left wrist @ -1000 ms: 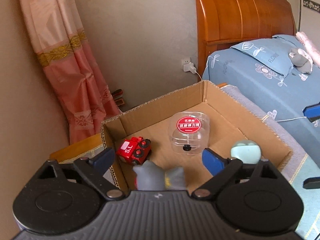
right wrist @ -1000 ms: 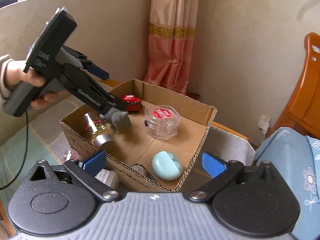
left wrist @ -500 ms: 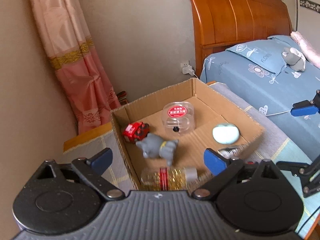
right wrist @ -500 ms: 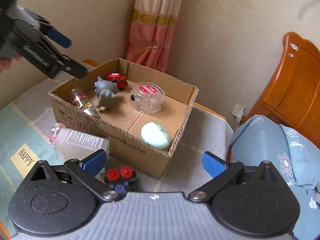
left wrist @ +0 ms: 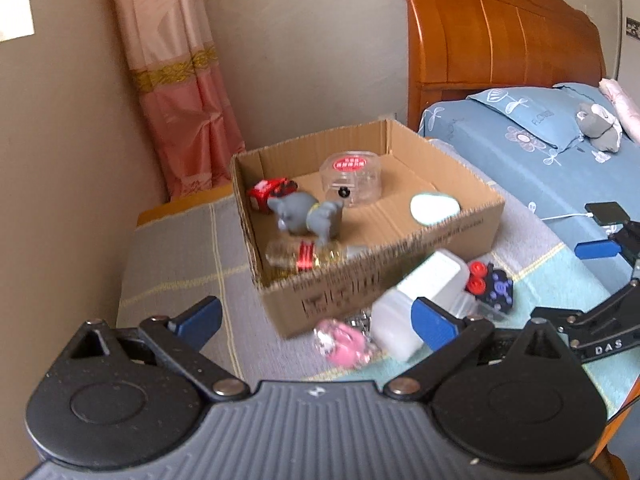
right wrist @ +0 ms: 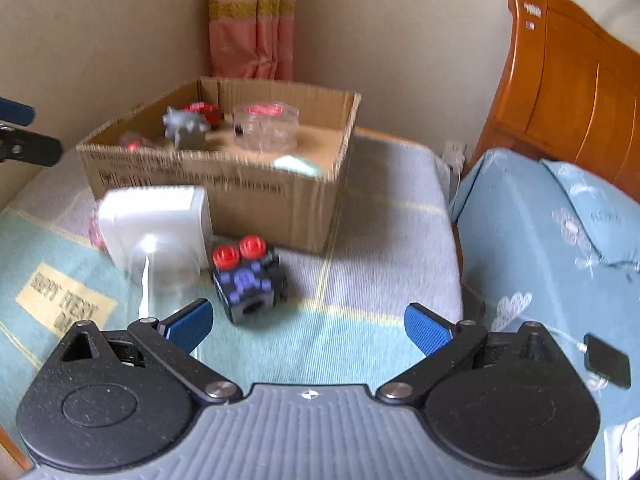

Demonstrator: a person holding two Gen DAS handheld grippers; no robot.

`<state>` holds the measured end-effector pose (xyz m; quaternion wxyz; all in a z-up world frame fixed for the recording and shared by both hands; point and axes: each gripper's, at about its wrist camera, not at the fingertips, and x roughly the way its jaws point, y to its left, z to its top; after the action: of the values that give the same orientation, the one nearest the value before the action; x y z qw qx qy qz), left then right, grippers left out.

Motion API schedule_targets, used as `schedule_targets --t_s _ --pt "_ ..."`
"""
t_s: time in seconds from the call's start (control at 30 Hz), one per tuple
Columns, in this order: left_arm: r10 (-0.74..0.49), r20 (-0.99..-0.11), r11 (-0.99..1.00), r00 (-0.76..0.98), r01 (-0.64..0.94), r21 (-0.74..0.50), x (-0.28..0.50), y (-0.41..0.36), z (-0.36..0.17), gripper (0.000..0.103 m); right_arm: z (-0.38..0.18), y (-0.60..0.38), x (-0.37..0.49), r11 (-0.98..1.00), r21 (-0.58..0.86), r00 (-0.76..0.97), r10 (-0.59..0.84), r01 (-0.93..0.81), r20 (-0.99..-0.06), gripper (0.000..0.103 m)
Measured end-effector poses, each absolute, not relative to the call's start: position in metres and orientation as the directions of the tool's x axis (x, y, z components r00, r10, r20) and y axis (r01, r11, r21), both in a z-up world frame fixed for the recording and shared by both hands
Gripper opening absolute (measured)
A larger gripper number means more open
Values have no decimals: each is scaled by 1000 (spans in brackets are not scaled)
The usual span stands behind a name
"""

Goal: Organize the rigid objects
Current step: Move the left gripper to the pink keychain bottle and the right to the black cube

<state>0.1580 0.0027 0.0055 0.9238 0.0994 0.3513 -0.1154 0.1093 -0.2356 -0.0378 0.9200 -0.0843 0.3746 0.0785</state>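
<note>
A cardboard box sits on a striped mat and holds a grey elephant toy, a red toy car, a clear round case with a red label, a pale green oval case and a lying bottle. In front of the box lie a white container, a black cube with red knobs and a pink packet. My left gripper is open and empty, back from the box. My right gripper is open, just short of the cube.
A bed with blue bedding and a wooden headboard lies to the right. A pink curtain hangs in the corner behind the box. A dark phone on a white cable rests on the bedding.
My left gripper let go of the grey elephant, which now lies in the box, and drew back from it. My right gripper came down toward the black cube in front of the box.
</note>
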Motion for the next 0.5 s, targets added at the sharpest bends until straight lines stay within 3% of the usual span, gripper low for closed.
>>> schedule_targets --t_s 0.23,0.5 --pt "-163 -684 959 711 278 61 140 4 -7 100 -59 -227 114 960 -129 701 88 -250 -707 103" --pt "-168 -689 955 705 289 64 145 7 -18 100 -73 -224 136 924 -91 669 199 -372 -716 103"
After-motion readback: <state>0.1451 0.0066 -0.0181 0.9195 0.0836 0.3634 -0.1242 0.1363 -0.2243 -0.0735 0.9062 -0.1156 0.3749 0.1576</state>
